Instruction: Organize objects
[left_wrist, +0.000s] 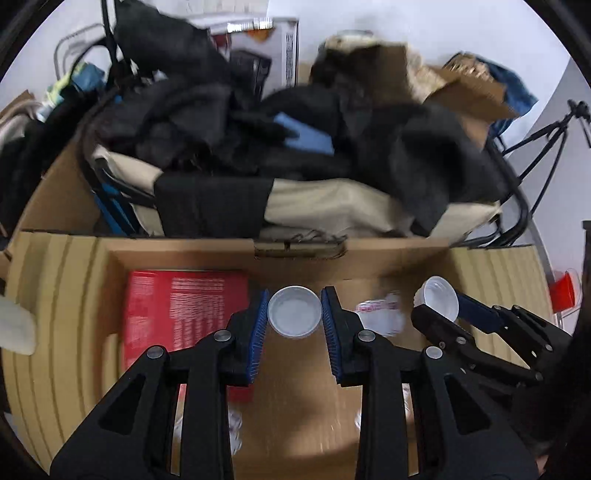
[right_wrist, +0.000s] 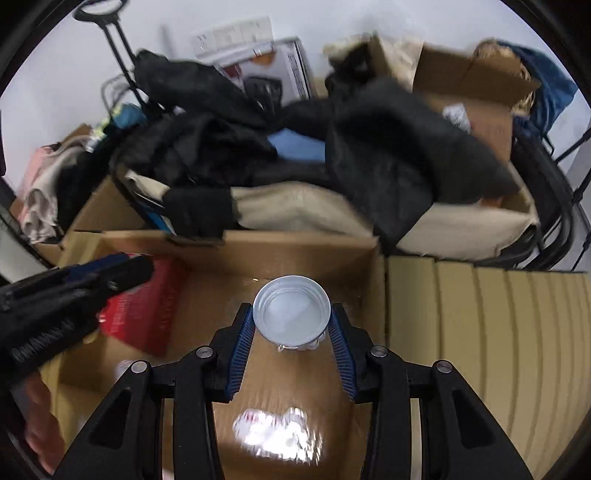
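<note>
Below, the open cardboard box (left_wrist: 192, 254) holds a red packet (left_wrist: 184, 310). Each tool, left (left_wrist: 294, 317) and right (right_wrist: 291, 325), pinches a white cup (left_wrist: 294, 312) (right_wrist: 291, 308) above it; thin walls might buckle or slip.

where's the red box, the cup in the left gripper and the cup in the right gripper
red box (left_wrist: 177, 314), left wrist view, on its printed top face
left cup (left_wrist: 294, 316), left wrist view, inside bottom, between the jaws
right cup (right_wrist: 291, 314), right wrist view, inside bottom

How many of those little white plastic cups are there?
2. One white plastic cup sits between the left hand-held gripper's fingers, another in the right hand-held gripper, both above the open cardboard box. More may be hidden.
</note>
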